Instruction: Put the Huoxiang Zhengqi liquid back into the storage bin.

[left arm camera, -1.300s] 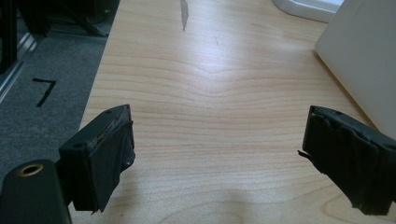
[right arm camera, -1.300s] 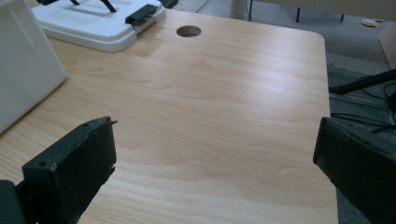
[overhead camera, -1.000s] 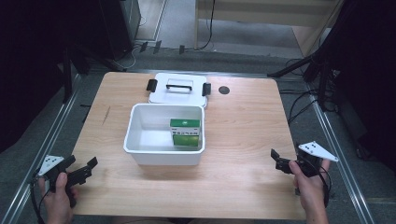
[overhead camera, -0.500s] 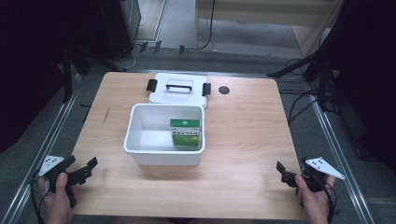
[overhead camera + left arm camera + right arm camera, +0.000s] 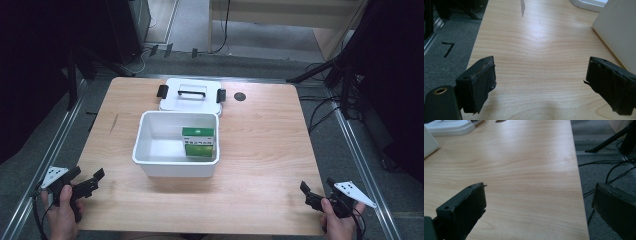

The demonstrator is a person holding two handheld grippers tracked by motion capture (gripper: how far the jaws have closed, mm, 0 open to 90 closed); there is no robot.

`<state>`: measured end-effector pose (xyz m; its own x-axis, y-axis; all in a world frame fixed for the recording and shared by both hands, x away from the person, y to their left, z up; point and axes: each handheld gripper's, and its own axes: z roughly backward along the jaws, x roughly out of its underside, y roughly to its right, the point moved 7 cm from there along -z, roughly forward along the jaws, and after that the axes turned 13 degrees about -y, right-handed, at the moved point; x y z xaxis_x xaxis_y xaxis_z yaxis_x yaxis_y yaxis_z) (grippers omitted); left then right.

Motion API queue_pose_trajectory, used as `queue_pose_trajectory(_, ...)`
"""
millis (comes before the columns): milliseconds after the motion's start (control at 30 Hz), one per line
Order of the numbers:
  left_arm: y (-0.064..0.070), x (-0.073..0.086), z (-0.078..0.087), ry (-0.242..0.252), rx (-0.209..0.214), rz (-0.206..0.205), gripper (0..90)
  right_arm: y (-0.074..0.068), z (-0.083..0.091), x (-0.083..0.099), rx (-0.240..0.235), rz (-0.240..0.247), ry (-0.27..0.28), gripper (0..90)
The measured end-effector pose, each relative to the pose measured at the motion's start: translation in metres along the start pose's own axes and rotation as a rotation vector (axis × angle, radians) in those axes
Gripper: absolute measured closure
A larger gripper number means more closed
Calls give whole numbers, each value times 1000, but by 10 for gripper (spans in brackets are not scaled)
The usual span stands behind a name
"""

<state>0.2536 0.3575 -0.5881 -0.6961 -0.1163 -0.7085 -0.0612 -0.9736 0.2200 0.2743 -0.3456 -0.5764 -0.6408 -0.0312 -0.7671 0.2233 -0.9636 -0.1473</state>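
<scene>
Green box (image 5: 199, 141) stands upright inside the white bin (image 5: 150, 159) at mid-table, against its right wall; the lid (image 5: 190, 93) lies off just behind, leaving the bin open for access. Left gripper (image 5: 89, 181) and right gripper (image 5: 310, 192) rest at the near corners, well apart from the bin, jaws spread wide and empty.

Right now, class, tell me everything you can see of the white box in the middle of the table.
The white box is a rectangular tub, plastic by its look, with smooth walls and a rolled rim. It stands upright and open on the wooden table, near the middle. Inside, toward its right end, a green and white carton sits on the floor of the box. Its lid, white with a dark handle and two black clips, lies flat just behind it; whether the two touch is unclear. Neither gripper touches the box.
</scene>
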Motion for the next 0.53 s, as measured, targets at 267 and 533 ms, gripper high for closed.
queue_pose_trajectory(267, 0, -1, -1, 1, -1, -2, 99, 4, 5, 0, 40, -47, 44, 13)
queue_pose_trajectory(533, 0, -1, -1, -4, -4, -2, 99, 0, 3, 0, 21, -17, 32, 132)
